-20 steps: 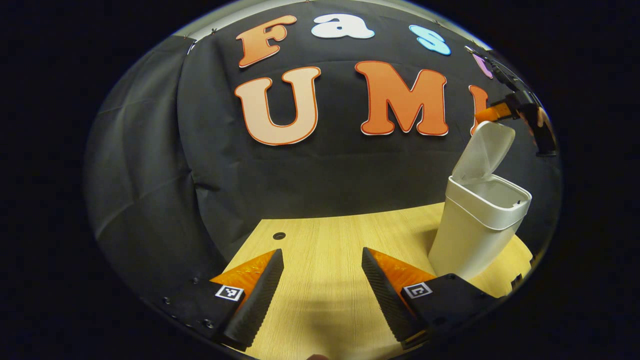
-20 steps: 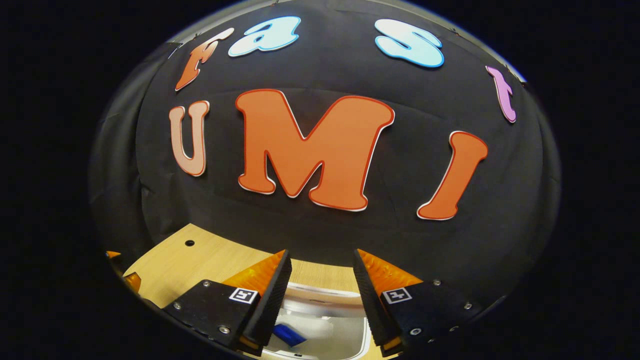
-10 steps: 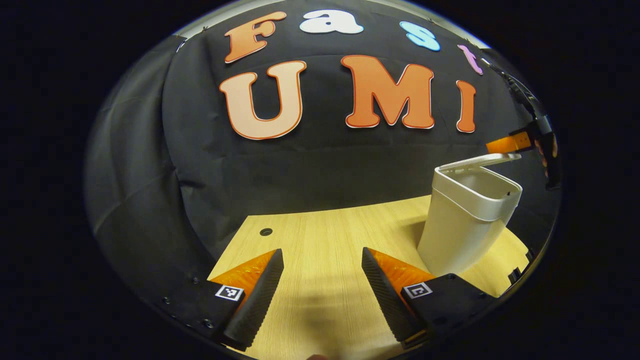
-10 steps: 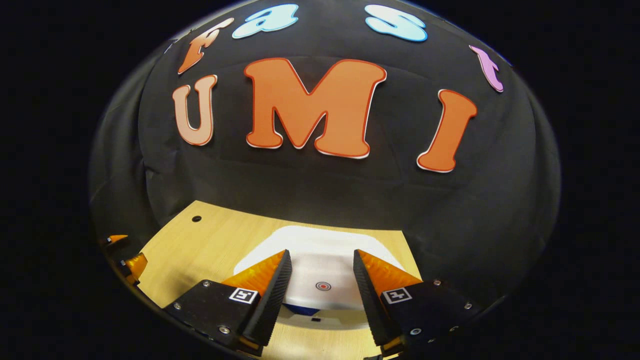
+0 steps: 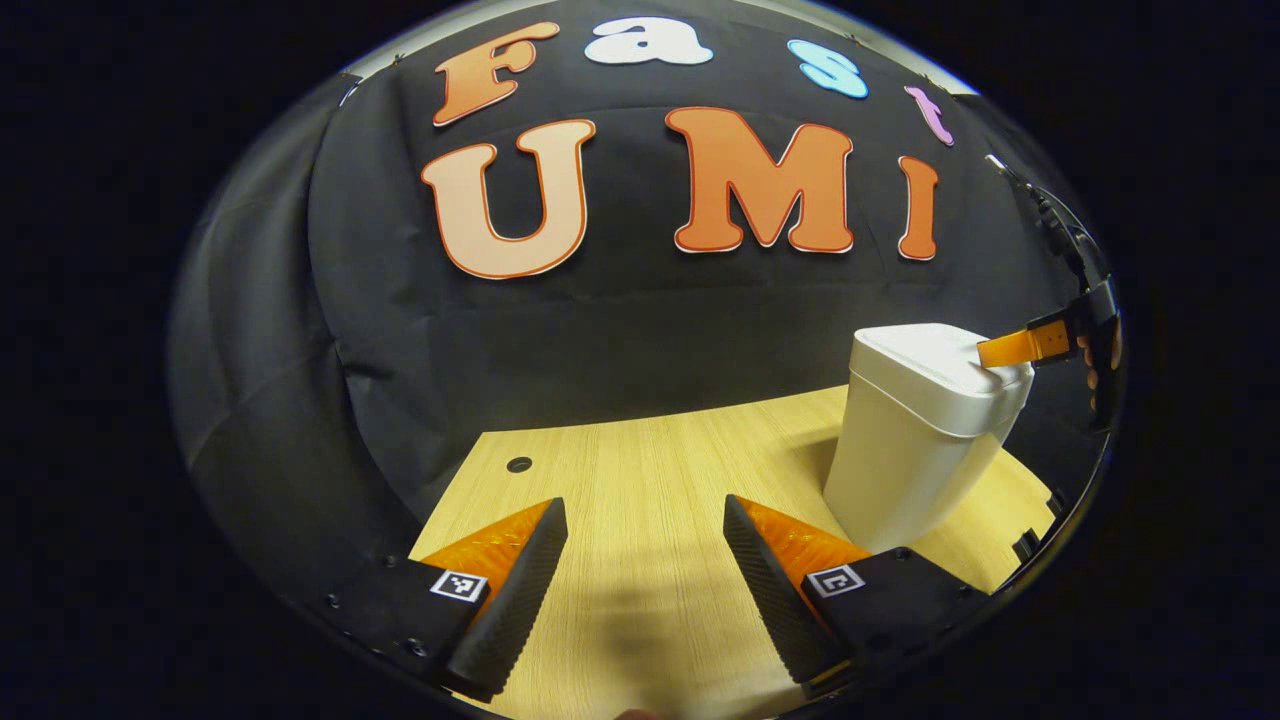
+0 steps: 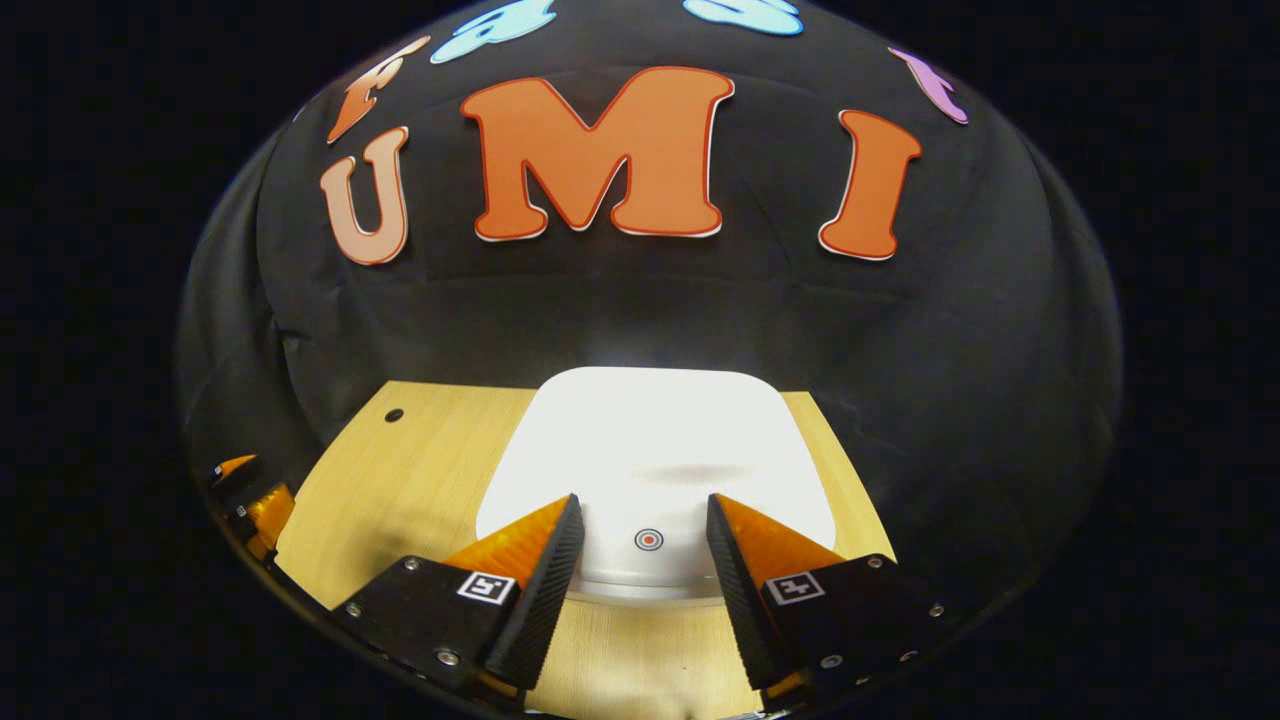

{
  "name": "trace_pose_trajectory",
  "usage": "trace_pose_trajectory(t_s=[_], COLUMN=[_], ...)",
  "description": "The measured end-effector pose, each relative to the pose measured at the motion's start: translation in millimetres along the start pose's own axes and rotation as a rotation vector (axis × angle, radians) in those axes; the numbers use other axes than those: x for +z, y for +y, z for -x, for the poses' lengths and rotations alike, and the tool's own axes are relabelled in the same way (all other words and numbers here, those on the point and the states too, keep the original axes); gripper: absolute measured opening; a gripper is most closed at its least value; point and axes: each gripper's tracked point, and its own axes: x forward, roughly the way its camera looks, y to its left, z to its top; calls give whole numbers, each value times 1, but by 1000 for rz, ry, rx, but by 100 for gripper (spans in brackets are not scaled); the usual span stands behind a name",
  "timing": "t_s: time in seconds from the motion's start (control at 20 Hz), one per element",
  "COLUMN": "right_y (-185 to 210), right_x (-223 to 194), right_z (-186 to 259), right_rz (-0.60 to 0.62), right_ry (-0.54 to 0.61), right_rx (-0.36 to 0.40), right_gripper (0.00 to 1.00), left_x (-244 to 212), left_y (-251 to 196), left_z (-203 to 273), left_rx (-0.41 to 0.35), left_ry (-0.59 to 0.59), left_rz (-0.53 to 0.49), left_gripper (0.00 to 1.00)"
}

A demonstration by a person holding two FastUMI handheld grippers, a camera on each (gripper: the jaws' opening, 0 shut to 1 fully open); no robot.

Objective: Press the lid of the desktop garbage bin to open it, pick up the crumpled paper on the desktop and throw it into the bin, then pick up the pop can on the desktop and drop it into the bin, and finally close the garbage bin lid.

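We rest our right gripper (image 6: 645, 560), jaws parted and empty, on the near edge of the shut lid (image 6: 655, 450) of the bin (image 5: 915, 450) at the worktop's (image 5: 640, 480) far right, seemingly pressing it closed, while the left gripper (image 5: 645, 560) hovers open and empty.

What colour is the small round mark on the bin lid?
Red ring and dot on the white plastic bin lid, best in the right gripper view.

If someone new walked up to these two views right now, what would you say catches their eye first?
Most likely the white garbage bin standing at the right of the wooden desktop, its lid down flat. In the right gripper view the small red target mark on that lid sits right between the open fingers of the right tool. The left tool hangs open over bare wood.
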Motion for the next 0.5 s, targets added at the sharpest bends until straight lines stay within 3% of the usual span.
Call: trace_pose_trajectory(t_s=[0.3, 0.5], right_y=[3, 5], right_x=[-6, -2], right_z=[0, 2], right_rz=[-23, -37], right_ry=[18, -6], right_rx=[-30, -24], right_gripper=[72, 63], left_x=[0, 2], left_y=[-3, -1], left_z=[-1, -4], left_rx=[-21, -29], left_ry=[2, 0], left_rz=[-3, 0], left_gripper=[100, 100])
